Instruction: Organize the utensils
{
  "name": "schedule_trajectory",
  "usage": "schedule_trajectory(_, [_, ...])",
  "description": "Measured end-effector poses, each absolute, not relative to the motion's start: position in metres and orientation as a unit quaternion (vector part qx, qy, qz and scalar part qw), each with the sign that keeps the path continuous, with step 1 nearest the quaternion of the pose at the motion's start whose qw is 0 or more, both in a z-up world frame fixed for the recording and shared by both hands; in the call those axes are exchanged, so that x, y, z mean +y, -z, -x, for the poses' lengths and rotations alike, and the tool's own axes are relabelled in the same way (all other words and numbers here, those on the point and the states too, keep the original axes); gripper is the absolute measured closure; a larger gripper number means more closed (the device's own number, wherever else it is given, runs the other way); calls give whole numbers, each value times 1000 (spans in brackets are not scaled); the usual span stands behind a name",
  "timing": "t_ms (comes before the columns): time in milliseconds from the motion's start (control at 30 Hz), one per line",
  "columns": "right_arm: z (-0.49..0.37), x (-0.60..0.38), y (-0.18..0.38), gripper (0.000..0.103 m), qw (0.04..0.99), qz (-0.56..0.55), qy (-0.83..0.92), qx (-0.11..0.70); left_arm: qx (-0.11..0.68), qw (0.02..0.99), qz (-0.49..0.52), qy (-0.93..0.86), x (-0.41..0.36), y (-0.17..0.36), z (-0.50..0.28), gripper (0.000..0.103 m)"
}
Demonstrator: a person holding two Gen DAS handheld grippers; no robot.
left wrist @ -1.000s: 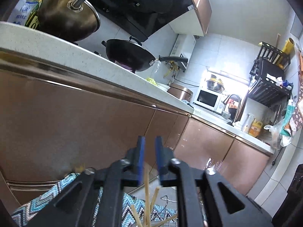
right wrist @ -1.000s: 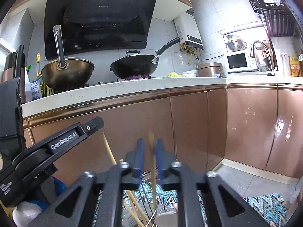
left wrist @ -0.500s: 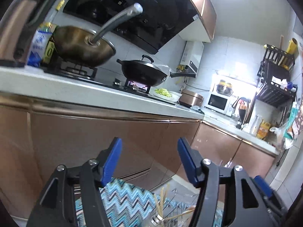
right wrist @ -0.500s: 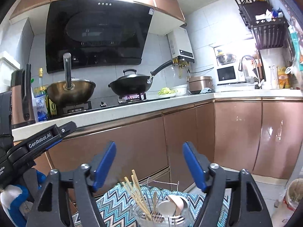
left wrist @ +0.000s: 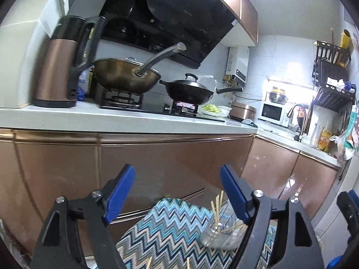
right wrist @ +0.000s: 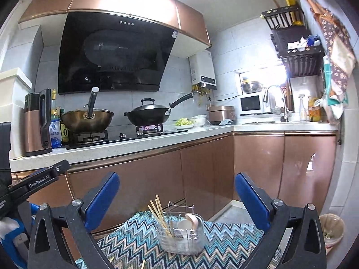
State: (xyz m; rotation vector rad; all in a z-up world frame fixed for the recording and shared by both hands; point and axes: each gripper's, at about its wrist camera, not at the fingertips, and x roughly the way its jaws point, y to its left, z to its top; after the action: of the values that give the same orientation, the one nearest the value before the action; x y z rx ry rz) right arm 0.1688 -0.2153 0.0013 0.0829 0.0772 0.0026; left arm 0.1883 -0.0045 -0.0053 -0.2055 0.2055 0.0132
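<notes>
Both tools wide apart, nothing btwn the blue pads; jaws on each have just been opening. Left tool (left wrist: 177,192) held above a zigzag cloth (left wrist: 170,231) w/ the brown cabinet fronts (left wrist: 157,163) behind it. Right tool (right wrist: 177,198) also up over the cloth, pointing roughly level at the cabinets.

Utensil holder (right wrist: 181,235), clear w/ a wire frame, stands on the cloth below & btwn the right tool's pads, not touched. Chopsticks (right wrist: 158,211) lean up out of its left side; spoons (right wrist: 190,223) sit in the right part. In the left wrist view the holder (left wrist: 221,235) shows blurred, partly behind the right-hand pad. A couple of loose chopstick ends (left wrist: 149,262) lie on the cloth near the bottom edge, apart from the holder.

Kitchen bench (right wrist: 134,143) behind carries a brass wok (right wrist: 87,120), black wok (right wrist: 149,114) & kettle (right wrist: 37,121)
</notes>
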Motion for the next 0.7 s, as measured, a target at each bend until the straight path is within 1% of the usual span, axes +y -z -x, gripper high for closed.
schedule_trajectory(400, [-93, -229, 3, 0, 997, -67, 22, 10, 106, 989, 104, -19, 25, 2, -113, 23])
schedule_trajectory(700, [-60, -247, 15, 0, 994, -97, 45, 18, 100, 990, 98, -26, 35, 6, -69, 23])
